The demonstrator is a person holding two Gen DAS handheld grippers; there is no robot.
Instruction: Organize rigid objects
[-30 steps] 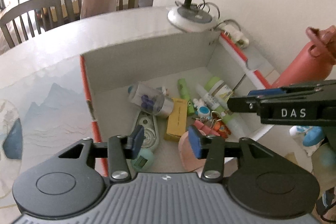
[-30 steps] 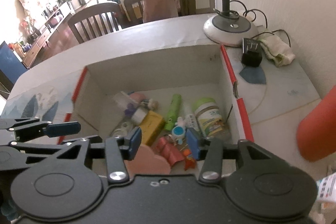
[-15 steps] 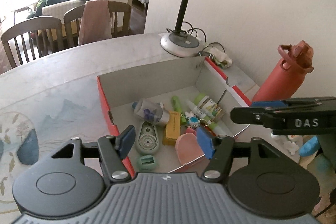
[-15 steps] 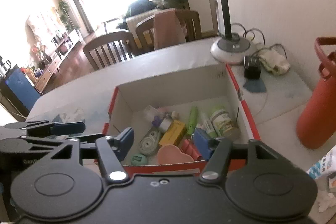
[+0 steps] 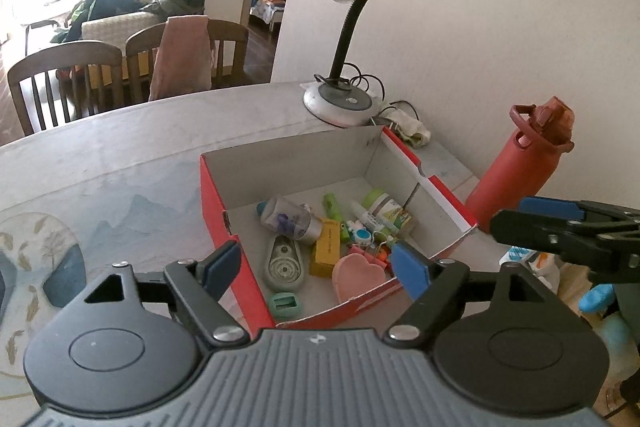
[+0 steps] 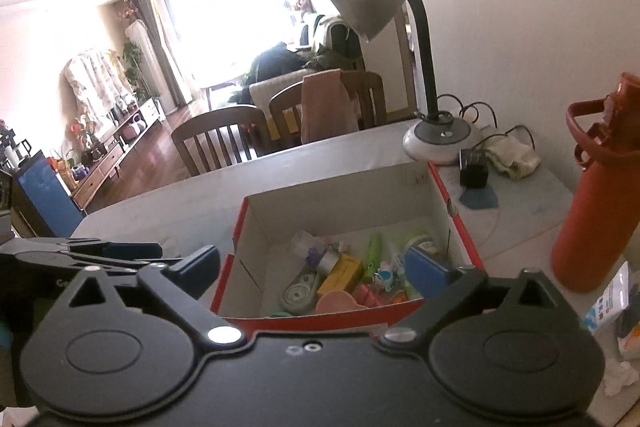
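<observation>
A pale table (image 5: 140, 155) with a mountain-print mat runs back to wooden chairs (image 5: 64, 79) and a bright living room. Its left side lies bare. The left gripper (image 5: 316, 265) and right gripper (image 6: 316, 269) hang before the red box (image 5: 214, 203), jaws just opened wide, nothing between them. Inside lie a pink heart case (image 5: 358, 277), tape dispenser (image 5: 284, 265) and bottles, labels unreadable. A lamp (image 5: 348, 99) and red flask (image 5: 516, 167) crowd the right wall.

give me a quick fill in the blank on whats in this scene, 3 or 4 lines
1. The small items lie inside a ____ cardboard box.
2. The pink case in the box is shaped like a ____.
3. The water bottle stands ____ the box.
4. Nothing sits between the jaws of the left gripper; they are ____.

Missing words: red; heart; outside; open
</observation>
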